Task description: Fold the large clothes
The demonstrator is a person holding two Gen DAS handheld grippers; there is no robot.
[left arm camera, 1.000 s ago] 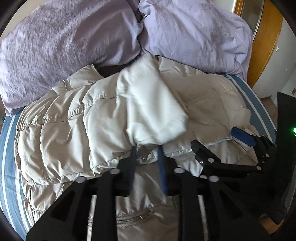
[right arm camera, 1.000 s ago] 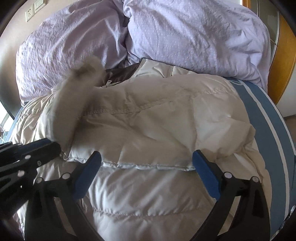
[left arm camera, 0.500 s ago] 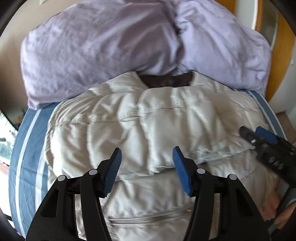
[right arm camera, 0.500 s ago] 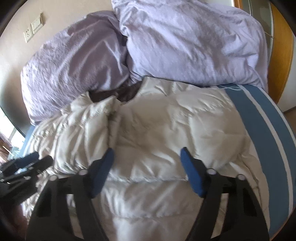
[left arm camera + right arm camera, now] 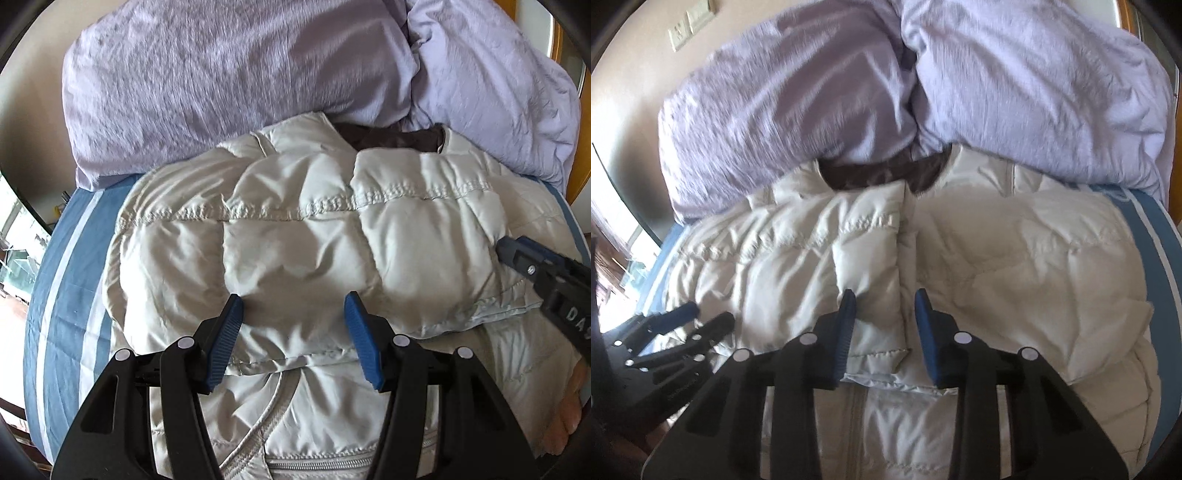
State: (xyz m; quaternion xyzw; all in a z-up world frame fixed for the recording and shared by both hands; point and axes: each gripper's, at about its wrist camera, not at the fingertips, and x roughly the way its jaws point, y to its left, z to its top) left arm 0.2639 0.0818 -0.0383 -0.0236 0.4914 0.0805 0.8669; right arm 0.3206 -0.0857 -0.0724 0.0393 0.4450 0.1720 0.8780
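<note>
Puffer jacket [image 5: 314, 236] spread on bed [image 5: 59, 295], collar hidden under far pillows [image 5: 229, 81]; sleeve no longer lifted, now folded flat; left hand-held gripper [image 5: 293, 321] released; right hand-held gripper [image 5: 884, 314] just narrowing over cuff, grip unclear.

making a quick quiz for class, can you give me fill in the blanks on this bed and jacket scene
1. The puffy jacket is coloured ____.
2. Behind the jacket lie two ____ pillows.
3. The bed sheet is blue with ____ stripes.
4. The jacket's inner lining at the collar is ____.

Missing words: cream; lilac; white; brown
</note>
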